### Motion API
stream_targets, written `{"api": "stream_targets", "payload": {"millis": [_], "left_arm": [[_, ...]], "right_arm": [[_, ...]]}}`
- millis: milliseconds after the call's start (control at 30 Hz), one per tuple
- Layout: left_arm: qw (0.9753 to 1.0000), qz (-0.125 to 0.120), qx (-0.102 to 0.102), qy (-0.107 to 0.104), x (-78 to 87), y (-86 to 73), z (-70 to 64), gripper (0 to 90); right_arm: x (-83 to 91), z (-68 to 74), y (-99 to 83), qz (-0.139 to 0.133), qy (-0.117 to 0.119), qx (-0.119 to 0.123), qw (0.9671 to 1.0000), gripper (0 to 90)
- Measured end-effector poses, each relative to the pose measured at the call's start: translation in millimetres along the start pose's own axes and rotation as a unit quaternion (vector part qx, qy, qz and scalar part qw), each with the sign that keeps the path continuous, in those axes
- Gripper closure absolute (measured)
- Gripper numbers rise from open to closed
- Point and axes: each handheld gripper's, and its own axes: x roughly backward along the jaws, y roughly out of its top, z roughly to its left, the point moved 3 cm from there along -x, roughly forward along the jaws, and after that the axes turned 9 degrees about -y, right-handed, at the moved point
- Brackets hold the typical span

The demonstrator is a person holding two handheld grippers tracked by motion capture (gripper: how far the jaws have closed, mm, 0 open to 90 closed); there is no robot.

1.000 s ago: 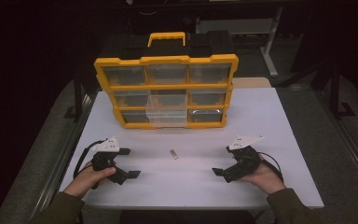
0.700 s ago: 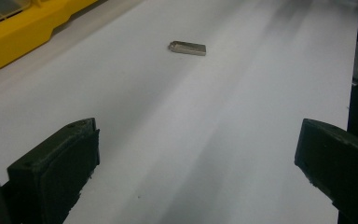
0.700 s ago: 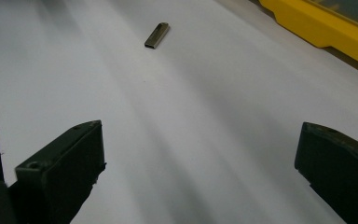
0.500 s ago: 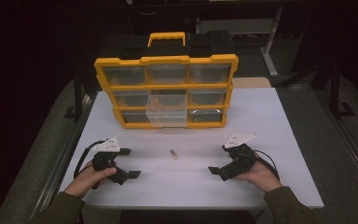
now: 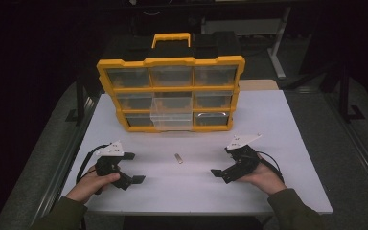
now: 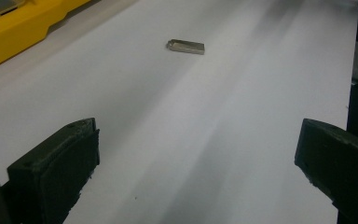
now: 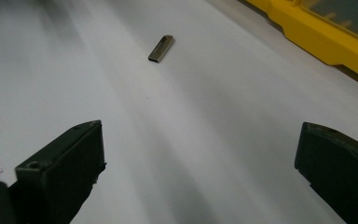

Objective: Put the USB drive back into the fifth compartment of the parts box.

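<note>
Right claw (image 5: 226,172) has crept toward nine o'clock, both claws wide open, empty; small metal stick (image 5: 178,158) looks light, stiff, slick: pinch its long edges.

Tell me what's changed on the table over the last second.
The right hand-held gripper has slid a little left across the table, toward the small metal stick; its jaws are open and empty. The left hand-held gripper, the stick and the yellow organizer stayed put.
</note>
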Motion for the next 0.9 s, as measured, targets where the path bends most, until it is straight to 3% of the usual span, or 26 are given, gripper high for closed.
{"api": "stream_targets", "payload": {"millis": [900], "left_arm": [[1.0000,-0.002,0.003,0.000,0.0,-0.5,1.0,0.0]], "right_arm": [[-12.7,2.7,18.0,-0.001,0.009,0.009,0.9999,0.9]]}}
